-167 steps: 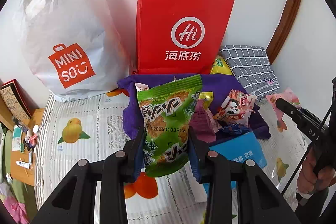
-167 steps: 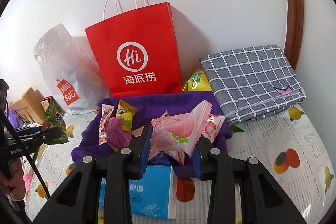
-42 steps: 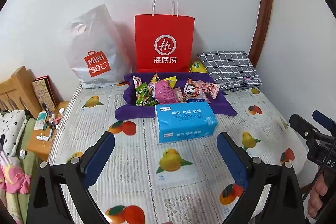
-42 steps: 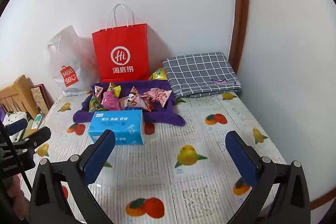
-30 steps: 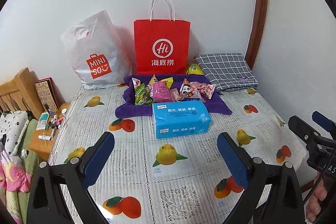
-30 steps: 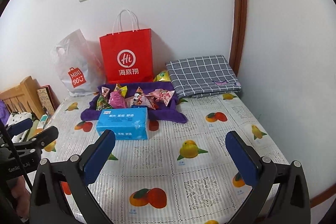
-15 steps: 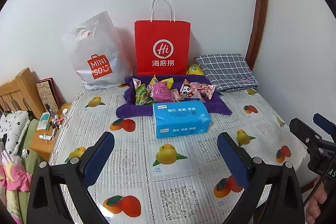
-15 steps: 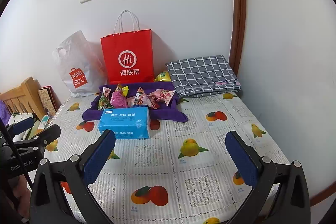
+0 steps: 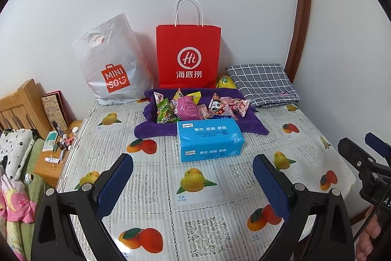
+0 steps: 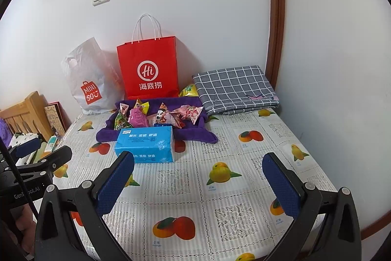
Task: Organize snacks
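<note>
Snack packets [image 9: 193, 108]: glossy plastic film. Purple cloth [image 9: 151, 130]: matt, plush. Tissue pack [image 9: 210, 140]: shiny blue plastic wrap. Red bag [image 9: 188, 55]: smooth matt paper. White bag [image 9: 110, 60]: thin plastic. Table cover [image 9: 195, 192]: glossy, lace-textured. Headboard [image 9: 14, 104]: wood

Bright even light, sharp focus, fisheye-warped dark edges.

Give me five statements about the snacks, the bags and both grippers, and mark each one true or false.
1. The snack packets lie on the purple towel. True.
2. The left gripper holds a green packet. False: its jaws are open and empty.
3. The blue tissue pack stands in front of the towel. True.
4. The red paper bag lies flat. False: it stands upright against the wall.
5. The right gripper is open. True.
</note>
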Tool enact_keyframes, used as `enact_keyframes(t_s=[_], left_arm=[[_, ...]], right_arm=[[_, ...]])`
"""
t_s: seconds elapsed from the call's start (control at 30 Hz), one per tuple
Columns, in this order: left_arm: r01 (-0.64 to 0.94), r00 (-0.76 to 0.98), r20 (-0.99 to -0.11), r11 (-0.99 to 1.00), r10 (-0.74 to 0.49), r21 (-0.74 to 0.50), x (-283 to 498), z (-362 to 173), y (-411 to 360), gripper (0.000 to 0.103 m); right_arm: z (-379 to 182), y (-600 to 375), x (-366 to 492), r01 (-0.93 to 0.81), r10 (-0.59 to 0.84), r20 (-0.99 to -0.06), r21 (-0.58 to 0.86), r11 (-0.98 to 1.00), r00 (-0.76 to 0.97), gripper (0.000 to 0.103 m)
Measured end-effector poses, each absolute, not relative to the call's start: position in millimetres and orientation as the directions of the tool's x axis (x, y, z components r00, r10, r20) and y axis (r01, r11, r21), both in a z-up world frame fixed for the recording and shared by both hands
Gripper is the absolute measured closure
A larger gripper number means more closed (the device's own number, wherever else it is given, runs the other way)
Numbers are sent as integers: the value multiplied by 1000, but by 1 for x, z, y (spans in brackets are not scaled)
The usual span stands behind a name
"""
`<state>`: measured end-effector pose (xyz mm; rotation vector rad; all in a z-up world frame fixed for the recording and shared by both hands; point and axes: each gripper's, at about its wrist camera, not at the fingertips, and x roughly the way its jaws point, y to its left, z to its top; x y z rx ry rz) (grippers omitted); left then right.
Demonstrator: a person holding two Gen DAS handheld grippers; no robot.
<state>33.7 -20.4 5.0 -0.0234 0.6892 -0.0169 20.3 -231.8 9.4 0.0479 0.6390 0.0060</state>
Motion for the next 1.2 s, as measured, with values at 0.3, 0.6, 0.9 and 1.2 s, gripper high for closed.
enact_keyframes(t_s=[0.3, 0.6, 0.9, 1.2], left_arm=[[6, 772, -636, 1000, -22, -28, 34, 6, -21, 4], [8, 771, -636, 1000, -24, -29, 33, 4, -26, 4], [7, 772, -636, 999, -25, -32, 33, 4, -25, 4], [-4, 777, -630, 999, -19, -35, 33, 4, -23, 4]], right_arm=[[10, -232, 21, 6, 23, -596, 47, 999, 803, 0], [10, -229, 19, 5, 22, -596, 43, 999, 803, 0], [10, -227, 19, 5, 23, -599, 46, 999, 800, 0], [10, -228, 18, 5, 23, -599, 45, 999, 801, 0]])
